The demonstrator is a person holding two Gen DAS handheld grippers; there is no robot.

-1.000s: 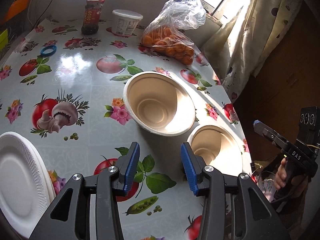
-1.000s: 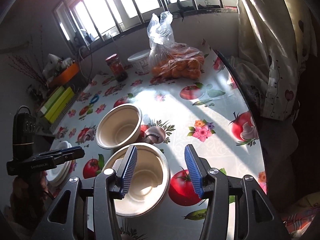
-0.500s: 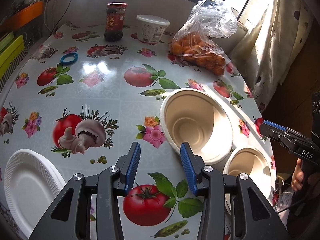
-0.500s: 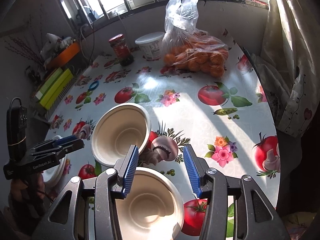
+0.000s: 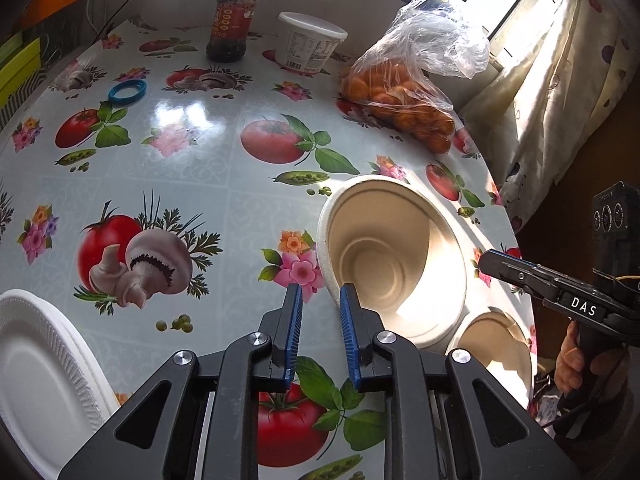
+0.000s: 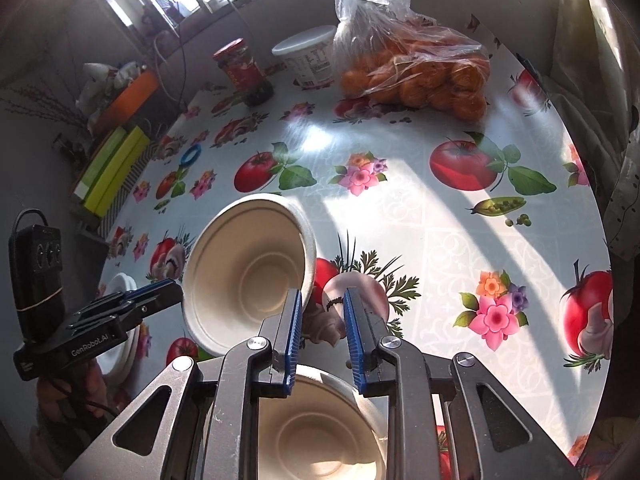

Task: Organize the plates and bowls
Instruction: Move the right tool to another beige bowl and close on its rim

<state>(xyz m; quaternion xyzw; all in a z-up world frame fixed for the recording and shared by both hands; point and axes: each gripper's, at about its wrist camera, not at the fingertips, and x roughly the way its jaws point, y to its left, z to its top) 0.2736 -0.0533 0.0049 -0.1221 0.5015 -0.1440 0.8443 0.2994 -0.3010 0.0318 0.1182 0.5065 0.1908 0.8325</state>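
Two beige paper bowls stand on the patterned table [image 5: 192,184]. The middle bowl [image 5: 400,264] [image 6: 244,272] has its near-left rim between the blue pads of my left gripper [image 5: 320,294] [image 6: 174,290], which is shut on it. The edge bowl [image 5: 496,348] [image 6: 316,428] lies under my right gripper [image 6: 322,296] [image 5: 486,258]. Its jaws are closing; only the mushroom print shows between the tips, and the pads press on nothing. The edge bowl's far rim runs below the fingers' bases. White foam plates [image 5: 36,380] [image 6: 120,284] are stacked at the near left.
At the back stand a red-lidded jar [image 5: 234,20], a white tub [image 5: 310,46] and a bag of oranges [image 5: 400,92]. A blue ring [image 5: 128,91] lies at the left. The table's edge and a curtain [image 5: 560,80] are close on the right.
Both pairs of jaws have narrowed. My left gripper moved right onto the middle bowl's rim. My right gripper moved forward and down over the edge bowl toward the middle one.
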